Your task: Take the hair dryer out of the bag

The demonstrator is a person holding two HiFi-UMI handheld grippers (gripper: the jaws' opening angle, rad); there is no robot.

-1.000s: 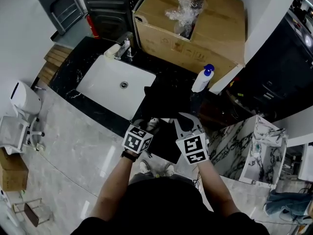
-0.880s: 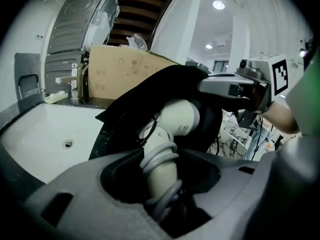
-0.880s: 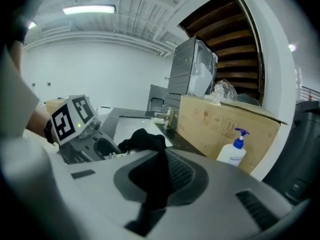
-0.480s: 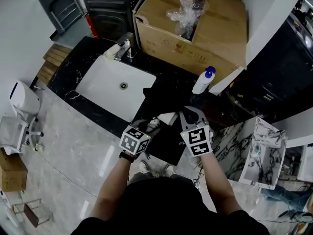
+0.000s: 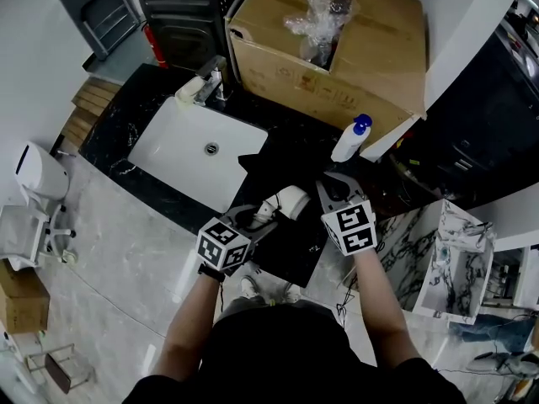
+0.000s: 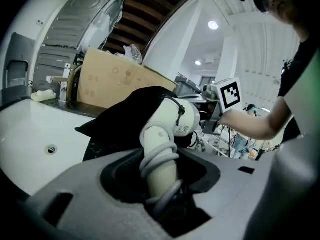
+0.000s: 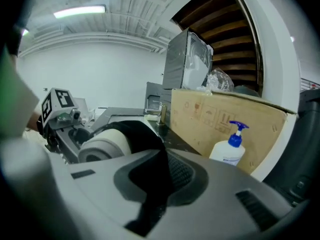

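A white hair dryer [image 5: 286, 202] with a grey cord wound round its handle sticks partly out of a black cloth bag [image 5: 282, 162] on the black counter. My left gripper [image 5: 255, 218] is shut on the handle [image 6: 161, 171], with the dryer's round body [image 6: 175, 118] just beyond the jaws. The bag [image 6: 127, 109] still drapes over the dryer's far end. My right gripper [image 5: 331, 187] is shut on a fold of the bag's black fabric [image 7: 150, 179]. In the right gripper view the dryer's end [image 7: 105, 145] shows at the bag's mouth.
A white sink [image 5: 168, 154] with a faucet [image 5: 215, 78] lies to the left. A large cardboard box [image 5: 337, 49] stands at the back, with a white pump bottle [image 5: 349, 139] in front of it. The counter's front edge runs just under the grippers.
The dryer has come further out of the bag as my left gripper rose and drew back. My right gripper moved to the right with the bag's fabric.
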